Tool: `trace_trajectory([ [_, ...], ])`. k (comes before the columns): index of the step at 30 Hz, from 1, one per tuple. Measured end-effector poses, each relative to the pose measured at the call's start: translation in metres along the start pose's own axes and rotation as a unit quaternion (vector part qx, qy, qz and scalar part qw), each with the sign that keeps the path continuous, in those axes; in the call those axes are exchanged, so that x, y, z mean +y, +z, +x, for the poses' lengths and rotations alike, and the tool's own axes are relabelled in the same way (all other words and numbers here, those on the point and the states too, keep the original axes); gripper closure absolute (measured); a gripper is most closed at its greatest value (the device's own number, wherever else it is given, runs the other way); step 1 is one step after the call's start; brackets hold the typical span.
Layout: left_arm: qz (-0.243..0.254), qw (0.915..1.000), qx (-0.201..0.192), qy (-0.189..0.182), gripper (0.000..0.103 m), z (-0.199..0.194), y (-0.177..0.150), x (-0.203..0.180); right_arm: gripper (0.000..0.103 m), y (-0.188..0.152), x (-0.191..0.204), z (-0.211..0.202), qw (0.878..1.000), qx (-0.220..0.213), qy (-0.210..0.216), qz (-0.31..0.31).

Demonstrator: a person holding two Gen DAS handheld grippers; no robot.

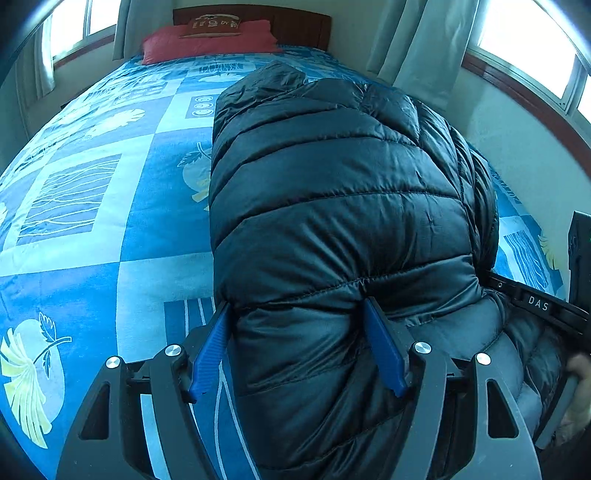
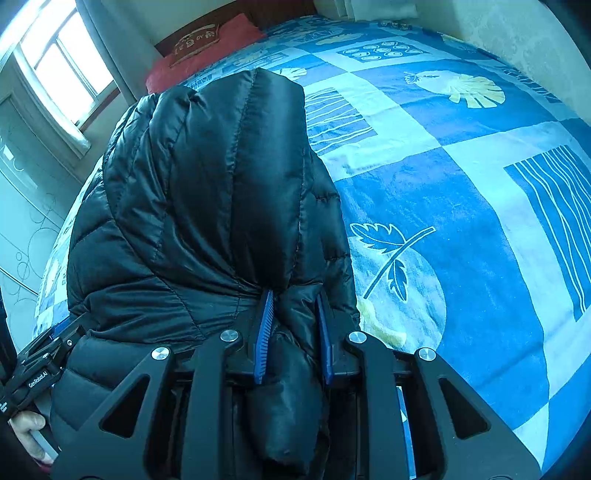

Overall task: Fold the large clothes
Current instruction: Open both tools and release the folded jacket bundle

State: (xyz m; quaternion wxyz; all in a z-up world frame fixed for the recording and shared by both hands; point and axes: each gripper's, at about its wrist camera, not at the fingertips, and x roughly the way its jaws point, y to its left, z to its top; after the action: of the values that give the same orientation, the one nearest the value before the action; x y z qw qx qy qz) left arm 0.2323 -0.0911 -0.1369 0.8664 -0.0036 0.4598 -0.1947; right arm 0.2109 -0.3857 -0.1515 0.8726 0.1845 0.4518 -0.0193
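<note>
Both downward-tilted grippers, left gripper [image 1: 295,343] and right gripper [image 2: 293,328], are clamped on thick folds of the black quilted puffer jacket [image 1: 332,206].

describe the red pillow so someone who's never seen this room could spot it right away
Start with the bed under its blue and white patchwork cover and follow it to the dark wooden headboard. The red pillow lies flat against it, beyond the black puffer jacket. It is the only red thing on the bed, with a small brown cushion on top.
</note>
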Motion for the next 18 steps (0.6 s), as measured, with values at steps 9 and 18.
trace_trajectory([
  [9, -0.01, 0.9997, -0.015, -0.014, 0.033, -0.015, -0.006, 0.004, 0.061, -0.006, -0.002, -0.025, 1.0, -0.015, -0.016, 0.008],
  [18, -0.007, 0.9993, -0.037, -0.006, 0.033, -0.046, -0.015, 0.009, 0.055, -0.011, 0.005, -0.057, 0.999, -0.03, -0.032, -0.005],
])
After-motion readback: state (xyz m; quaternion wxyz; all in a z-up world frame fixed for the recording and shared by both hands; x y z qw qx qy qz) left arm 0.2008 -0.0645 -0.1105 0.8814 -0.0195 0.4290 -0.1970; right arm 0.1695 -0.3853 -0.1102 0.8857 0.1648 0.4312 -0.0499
